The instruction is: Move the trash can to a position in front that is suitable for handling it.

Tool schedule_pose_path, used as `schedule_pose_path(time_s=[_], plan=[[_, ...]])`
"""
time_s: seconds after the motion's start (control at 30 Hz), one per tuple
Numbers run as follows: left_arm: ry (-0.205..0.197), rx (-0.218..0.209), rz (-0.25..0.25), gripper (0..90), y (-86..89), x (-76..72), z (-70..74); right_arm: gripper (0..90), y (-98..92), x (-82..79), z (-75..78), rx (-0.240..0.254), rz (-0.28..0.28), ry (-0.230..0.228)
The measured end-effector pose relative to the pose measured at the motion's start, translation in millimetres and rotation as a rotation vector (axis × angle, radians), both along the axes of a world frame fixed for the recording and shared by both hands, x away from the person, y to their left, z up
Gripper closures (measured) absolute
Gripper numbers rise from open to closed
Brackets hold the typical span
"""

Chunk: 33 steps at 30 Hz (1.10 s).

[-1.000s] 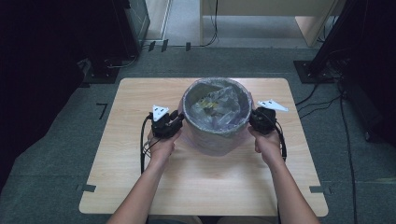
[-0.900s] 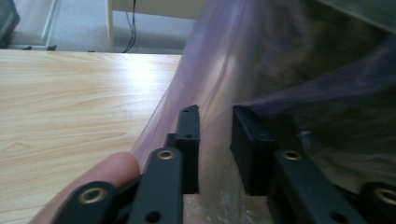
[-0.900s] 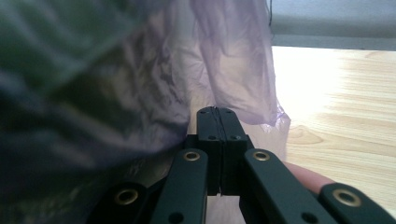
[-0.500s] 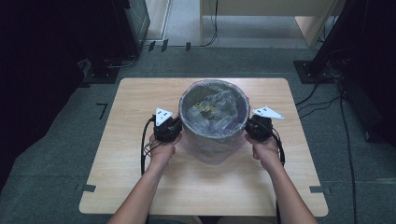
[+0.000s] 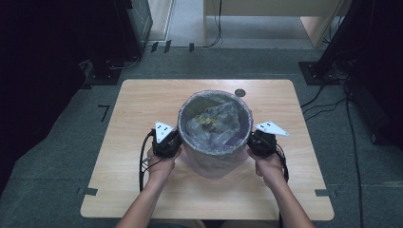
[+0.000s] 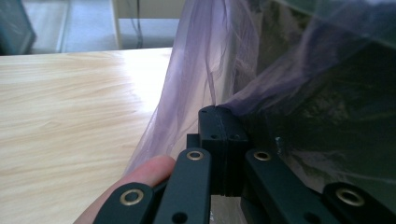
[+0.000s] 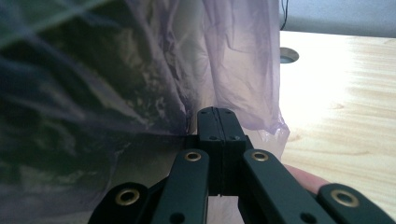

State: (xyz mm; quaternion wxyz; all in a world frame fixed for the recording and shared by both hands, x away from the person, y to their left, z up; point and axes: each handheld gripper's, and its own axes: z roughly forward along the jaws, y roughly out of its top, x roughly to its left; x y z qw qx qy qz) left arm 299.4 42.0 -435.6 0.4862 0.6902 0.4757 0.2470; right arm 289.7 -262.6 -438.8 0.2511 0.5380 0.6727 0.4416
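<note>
Nearest the camera, the person's forearms come up from the table's [image 5: 119, 190] front edge, each hand around a gripper. The left gripper [image 5: 166, 142] sits against the left side of the bin [image 5: 211, 161], the right gripper [image 5: 261, 142] against its right side. In each gripper view the jaws are pressed fully together on a pinch of the thin purple liner bag [image 6: 196, 70] where it drapes over the bin's outer wall (the film puckers toward the jaw tips). The bin stands near the middle of the table, slightly toward the person, with the bag's mouth folded over its rim [image 5: 190, 107] and crumpled rubbish [image 5: 211, 118] inside. Judging by this, both sides of the bag are secured; freeing it from the rim and lifting it out remain. Beyond the bin, a small round hole [image 5: 240, 92] marks the tabletop.
</note>
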Motion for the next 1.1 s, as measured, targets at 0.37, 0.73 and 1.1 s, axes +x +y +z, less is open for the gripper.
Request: schedule_pose_path(time_s=[0.37, 0.73, 1.1], plan=[[0.005, -0.029, 0.025, 90.0, 15.3, -46.3, -6.2, 90.0, 16.7, -44.1, 1.2, -0.053, 0.04, -0.014], [0.0, -0.022, 0.042, 90.0, 25.1, -74.3, -7.2, 90.0, 27.8, -77.9, 0.4, -0.062, 0.049, -0.02], [0.014, -0.08, -0.026, 50.5, 75.6, -64.7, 6.0, 80.7, 8.9, -90.2, 11.9, -0.018, 0.038, -0.026]])
